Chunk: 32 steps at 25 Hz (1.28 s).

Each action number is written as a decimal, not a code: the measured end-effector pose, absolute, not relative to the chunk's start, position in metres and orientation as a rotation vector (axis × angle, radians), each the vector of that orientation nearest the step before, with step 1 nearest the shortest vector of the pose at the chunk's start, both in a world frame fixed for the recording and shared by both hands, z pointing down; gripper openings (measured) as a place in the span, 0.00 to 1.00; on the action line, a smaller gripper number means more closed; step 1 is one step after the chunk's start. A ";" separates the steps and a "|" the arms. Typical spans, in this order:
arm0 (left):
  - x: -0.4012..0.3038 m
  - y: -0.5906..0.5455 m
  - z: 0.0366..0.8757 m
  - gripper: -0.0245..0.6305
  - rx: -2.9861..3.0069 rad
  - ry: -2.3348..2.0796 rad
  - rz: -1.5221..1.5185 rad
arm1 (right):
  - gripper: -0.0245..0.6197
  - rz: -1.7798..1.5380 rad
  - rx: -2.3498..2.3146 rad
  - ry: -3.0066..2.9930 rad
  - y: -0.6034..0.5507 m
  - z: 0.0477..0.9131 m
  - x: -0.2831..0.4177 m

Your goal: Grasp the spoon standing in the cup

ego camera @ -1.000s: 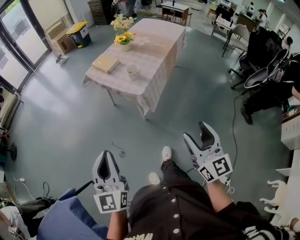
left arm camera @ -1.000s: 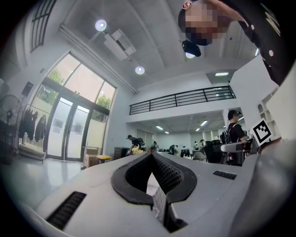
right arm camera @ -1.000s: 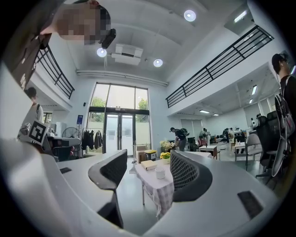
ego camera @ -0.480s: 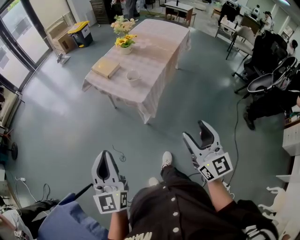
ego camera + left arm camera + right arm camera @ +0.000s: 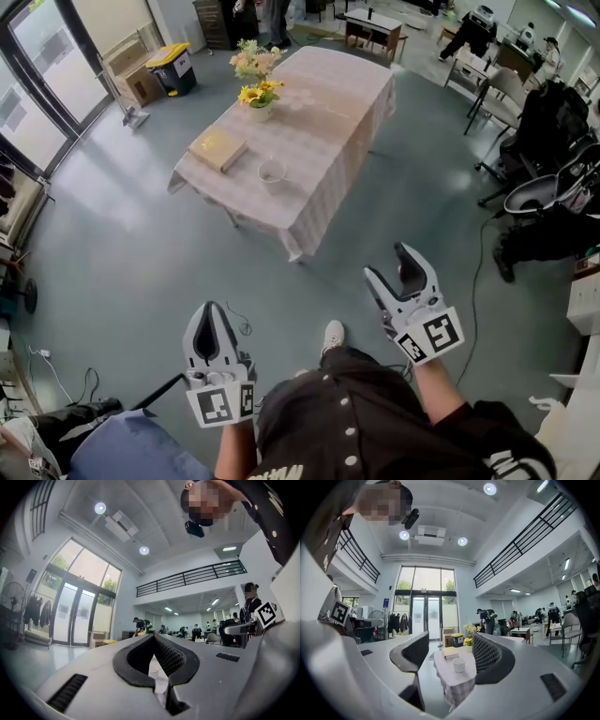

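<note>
Head view: the cup (image 5: 272, 172) is a small pale round one, open at the top, standing at the near end of a long table (image 5: 323, 141) under a pale checked cloth, well ahead of both grippers. A spoon in it is too small to make out from here. Just left of the cup lies a tan book (image 5: 217, 149). Farther along the table stand yellow flowers (image 5: 260, 93) in a pot.

No writing can be read. Each gripper's cube carries only black-and-white square markers. A white print on the person's dark shirt (image 5: 356, 422) is cut off at the picture's edge. A label on the yellow-lidded bin (image 5: 173, 67) at the far left is too small to read.

The left gripper (image 5: 212, 310) is low at the near left, its jaws meeting at the tips with nothing between them. The right gripper (image 5: 387, 262) is at the near right, its jaws wide apart. In the right gripper view the table and cup show far off between them.
</note>
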State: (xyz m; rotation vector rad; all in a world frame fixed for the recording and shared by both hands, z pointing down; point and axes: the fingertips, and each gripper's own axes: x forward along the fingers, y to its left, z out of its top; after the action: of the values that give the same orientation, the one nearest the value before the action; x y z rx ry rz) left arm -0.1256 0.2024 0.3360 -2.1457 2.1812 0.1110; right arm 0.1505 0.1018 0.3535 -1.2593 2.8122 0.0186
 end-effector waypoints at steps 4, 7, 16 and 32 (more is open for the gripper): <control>-0.122 0.176 0.334 0.06 -2.122 2.206 0.104 | 0.46 0.019 -1.225 2.817 0.069 0.350 0.152; -0.117 0.156 0.333 0.06 -2.110 2.218 0.104 | 0.46 0.013 -1.206 2.819 0.047 0.351 0.155; -0.103 0.116 0.333 0.06 -2.053 2.273 0.098 | 0.46 0.009 -1.136 2.863 -0.004 0.359 0.163; -0.128 0.066 0.343 0.06 -2.047 2.302 0.080 | 0.46 0.019 -1.153 2.894 -0.055 0.373 0.139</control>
State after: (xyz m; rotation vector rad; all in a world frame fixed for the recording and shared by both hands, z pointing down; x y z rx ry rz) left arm -0.1285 0.0662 0.3432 -2.0472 2.3019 0.0800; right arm 0.1393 -0.0550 0.3731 -1.1528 2.8944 0.0190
